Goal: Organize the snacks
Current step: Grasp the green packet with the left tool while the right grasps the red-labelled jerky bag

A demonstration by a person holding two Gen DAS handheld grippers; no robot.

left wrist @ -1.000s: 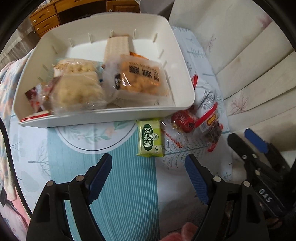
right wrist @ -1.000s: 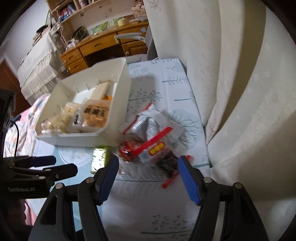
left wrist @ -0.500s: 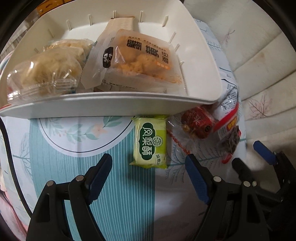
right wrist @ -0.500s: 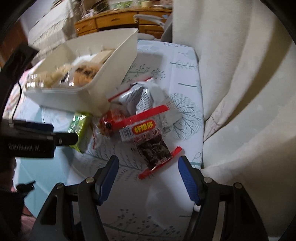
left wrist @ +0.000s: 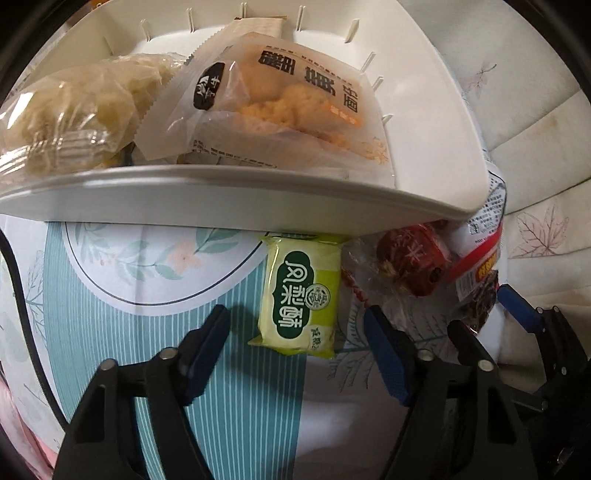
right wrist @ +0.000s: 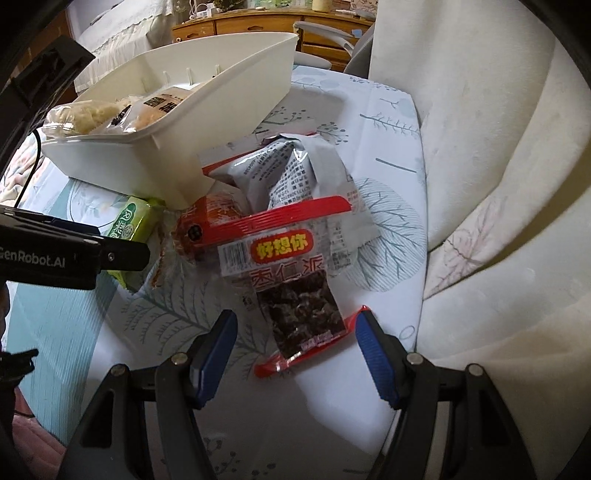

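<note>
A green pastry pack [left wrist: 301, 295] lies on the tablecloth against the front wall of the white bin [left wrist: 258, 199]. My left gripper [left wrist: 295, 325] points down over it. Its jaws are closing, with the pack's near end between the pads and untouched. The bin holds an orange pastry pack [left wrist: 288, 99] and a clear pack of pale snacks [left wrist: 74, 107]. Right of the bin lie a red round snack [right wrist: 210, 218], a silver bag [right wrist: 288, 173] and a red-edged date pack [right wrist: 291, 295]. My right gripper [right wrist: 295, 325] is open, astride that date pack's near end.
A pale curtain [right wrist: 498, 184] hangs along the table's right edge, close to the right gripper. Wooden drawers [right wrist: 258, 26] and a chair [right wrist: 332, 37] stand beyond the table. The patterned tablecloth [left wrist: 110, 332] is bare left of the green pack.
Both grippers have sunk toward the table. The left jaws have narrowed around the green pack. The right gripper has rolled and now straddles the date pack.
</note>
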